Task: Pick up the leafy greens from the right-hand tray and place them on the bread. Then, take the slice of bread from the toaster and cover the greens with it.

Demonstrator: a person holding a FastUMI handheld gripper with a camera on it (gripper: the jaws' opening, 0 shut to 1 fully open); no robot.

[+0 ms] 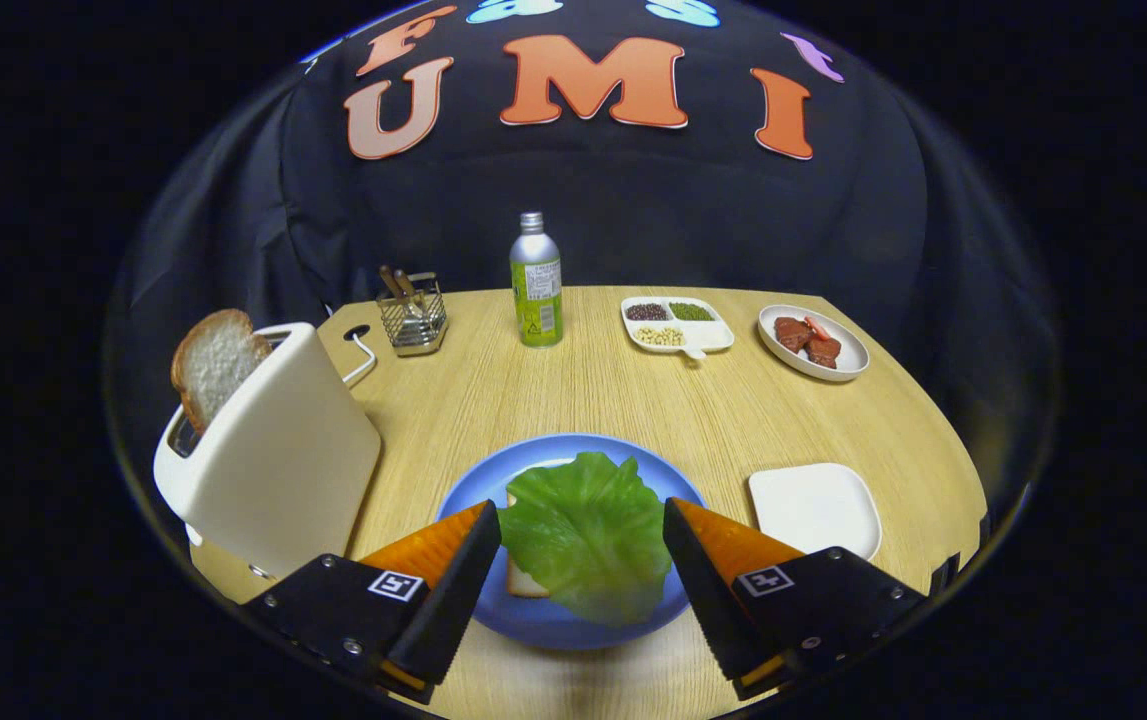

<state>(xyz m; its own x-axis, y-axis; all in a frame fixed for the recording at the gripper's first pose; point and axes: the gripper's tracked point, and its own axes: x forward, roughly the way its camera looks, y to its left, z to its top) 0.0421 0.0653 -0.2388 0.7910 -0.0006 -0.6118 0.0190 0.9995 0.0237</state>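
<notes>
A light wooden table (pixel 613 400) carries everything. The biggest thing on it is a cream toaster (pixel 278 460), standing to the left, with a slice of bread (pixel 216 362) sticking up out of its slot, tilted a little. Just ahead of the fingers lies a blue plate (pixel 473 490); on it a lettuce leaf (pixel 588 535) lies spread over a second bread slice (pixel 523 582), of which just the pale edges peek out at the leaf's near left and far side. The hand-held gripper (pixel 583 530) hangs above the near side of the plate with its fingers spread wide, one on each side of the leaf and gripping nothing. To the right of the plate sits a white square tray (pixel 815 508), bare on top.

Farther back, near the table's far edge, a green bottle (pixel 536 285) with a silver cap stands upright. To its right is a white divided dish (pixel 678 325) with dark, green and pale grains in separate compartments, and beyond that a white oval plate (pixel 813 345) with reddish-brown pieces of meat. To the bottle's left stands a wire cutlery holder (pixel 413 315) with handles poking out.
</notes>
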